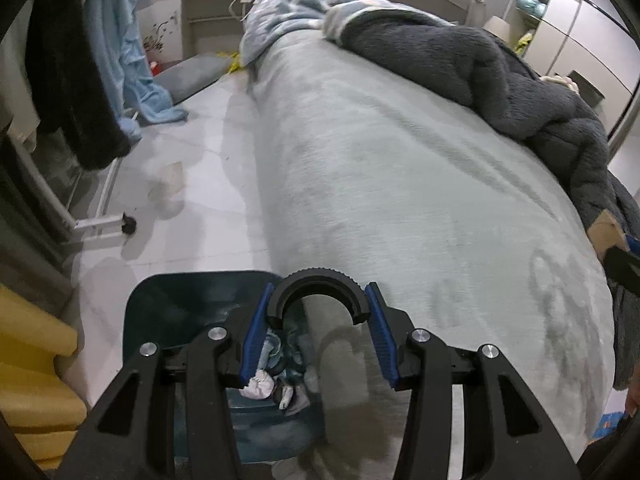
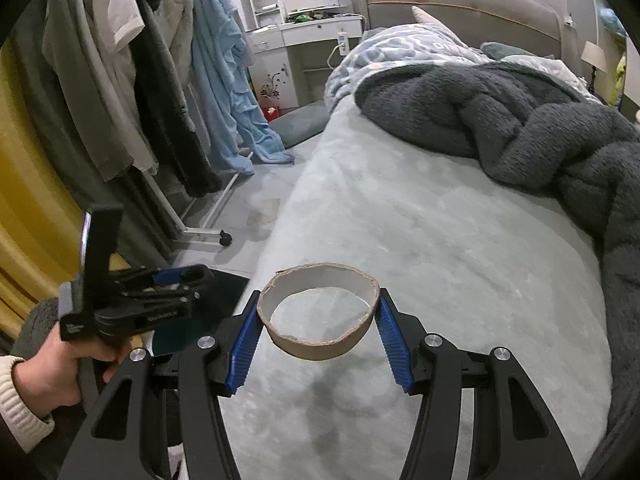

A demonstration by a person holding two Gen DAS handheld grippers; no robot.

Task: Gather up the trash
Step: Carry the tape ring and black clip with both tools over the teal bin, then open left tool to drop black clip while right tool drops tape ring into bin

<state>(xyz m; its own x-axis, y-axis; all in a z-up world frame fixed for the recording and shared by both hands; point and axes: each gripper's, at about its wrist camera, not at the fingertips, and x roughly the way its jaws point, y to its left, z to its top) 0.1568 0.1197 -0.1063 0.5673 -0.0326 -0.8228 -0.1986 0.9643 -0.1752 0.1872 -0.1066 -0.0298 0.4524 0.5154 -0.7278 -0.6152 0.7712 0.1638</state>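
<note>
My left gripper is shut on a black ribbed half-ring and holds it over the bed's edge, above a dark teal trash bin on the floor with crumpled tissue inside. My right gripper is shut on a brown cardboard tape core and holds it above the pale green bed. The left gripper also shows in the right wrist view, over the bin. The right gripper's edge and the core show at the left view's right side.
A dark grey fleece blanket and a blue patterned quilt lie on the bed. A clothes rack with hanging garments stands on the left. A yellow curtain hangs at the far left. A white dresser stands at the back.
</note>
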